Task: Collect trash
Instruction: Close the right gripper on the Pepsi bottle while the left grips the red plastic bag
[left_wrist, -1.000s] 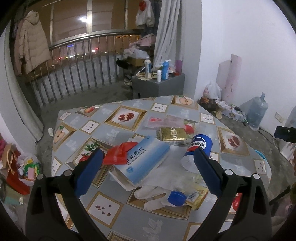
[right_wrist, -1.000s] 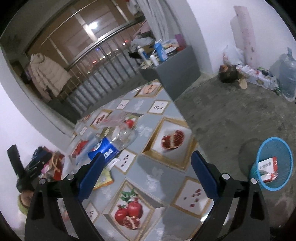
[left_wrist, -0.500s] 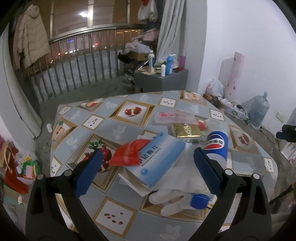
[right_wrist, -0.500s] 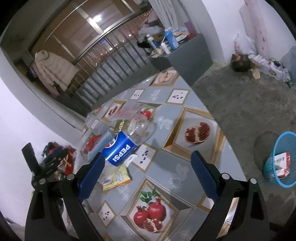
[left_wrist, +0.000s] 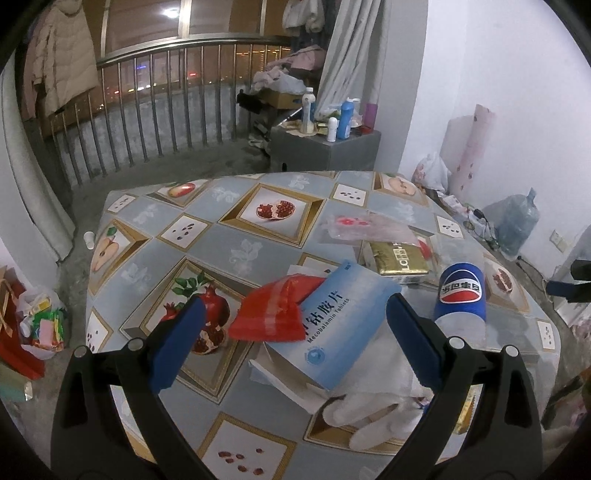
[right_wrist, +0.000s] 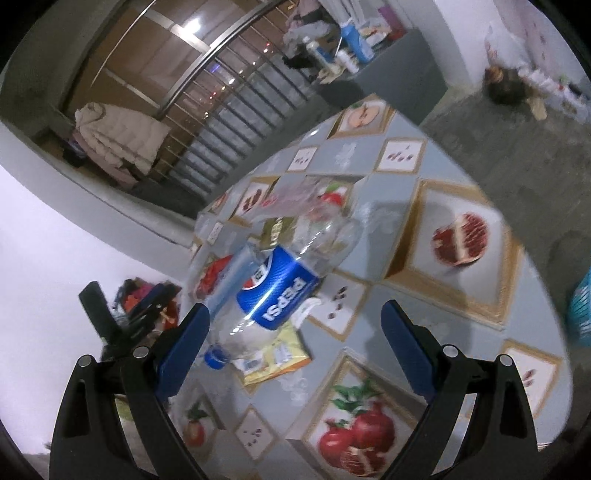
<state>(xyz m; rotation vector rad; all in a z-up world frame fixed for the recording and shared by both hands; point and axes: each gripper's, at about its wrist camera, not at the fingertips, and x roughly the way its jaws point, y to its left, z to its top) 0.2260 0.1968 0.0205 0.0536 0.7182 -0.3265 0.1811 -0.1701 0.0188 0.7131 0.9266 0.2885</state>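
Both grippers hover over the table (left_wrist: 255, 243) with jaws spread wide and nothing between them. The trash sits in 1 heap near the table's edge: an empty Pepsi bottle (right_wrist: 273, 280), a blue tablet box (left_wrist: 332, 321) with a red wrapper (left_wrist: 273, 314) overlapping its corner, a gold packet (left_wrist: 400, 258), a yellow wrapper (right_wrist: 273, 358) under the bottle's neck and a white glove (left_wrist: 369, 413).

The right gripper (right_wrist: 291, 336) looks the nearer to the bottle. The bottle lies on its side just ahead and left of centre, its blue cap (right_wrist: 214, 358) almost touching the left pad. Its long axis runs diagonally away from the cap toward upper right, so the jaws would need a shift left and some turn to cross it squarely.

The left gripper (left_wrist: 295, 343) faces the tablet box, whose long side slants between its pads. At the right view's edge, a blue basket (right_wrist: 581, 310) shows on the floor.
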